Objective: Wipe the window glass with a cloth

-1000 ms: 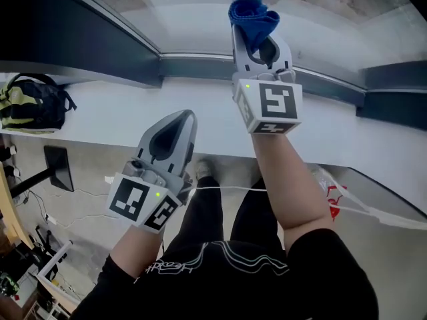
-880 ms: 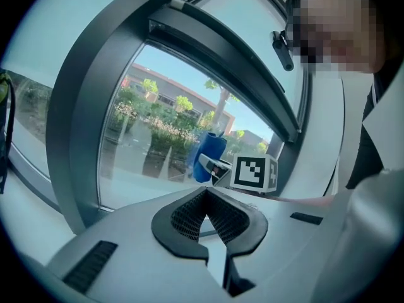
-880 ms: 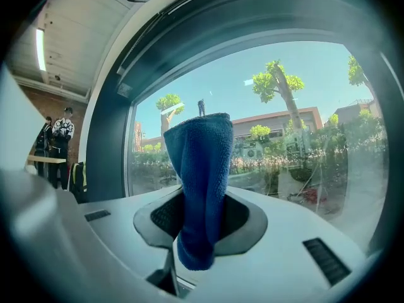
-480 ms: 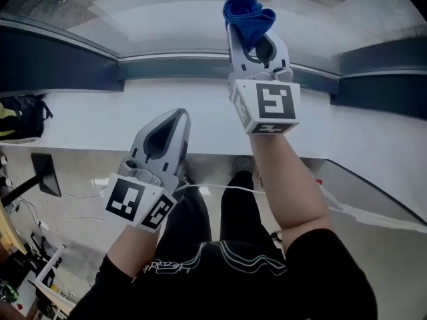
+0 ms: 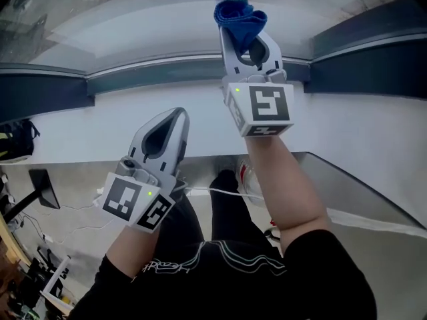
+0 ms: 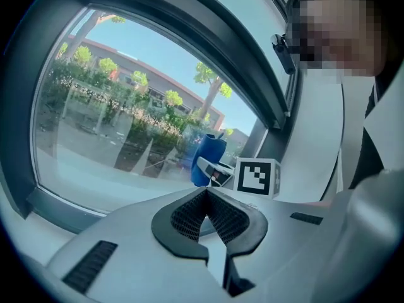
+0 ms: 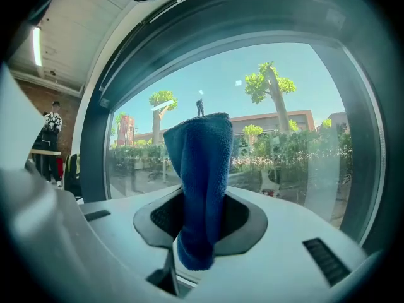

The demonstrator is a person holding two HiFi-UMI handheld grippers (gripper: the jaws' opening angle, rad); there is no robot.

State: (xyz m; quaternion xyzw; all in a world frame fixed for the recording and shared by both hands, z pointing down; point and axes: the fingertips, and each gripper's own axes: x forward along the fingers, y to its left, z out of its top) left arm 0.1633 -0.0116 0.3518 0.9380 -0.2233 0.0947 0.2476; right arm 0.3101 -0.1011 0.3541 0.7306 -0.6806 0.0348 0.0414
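One blue cloth [image 5: 240,15] is clamped upright in the right tool [image 5: 241,31], which is held up at the single window glass [image 5: 120,25]. The second tool, the left tool [image 5: 172,122], has its jaws together on nothing and hangs over the white sill [image 5: 80,129].

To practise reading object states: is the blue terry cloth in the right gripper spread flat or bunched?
Bunched. The blue terry cloth stands as a folded wad clamped in the right gripper.

Beside your work
You have a white sill [image 5: 80,129] below, a dark bag [image 5: 12,142] at its left, tall trees [image 7: 270,81] outside.
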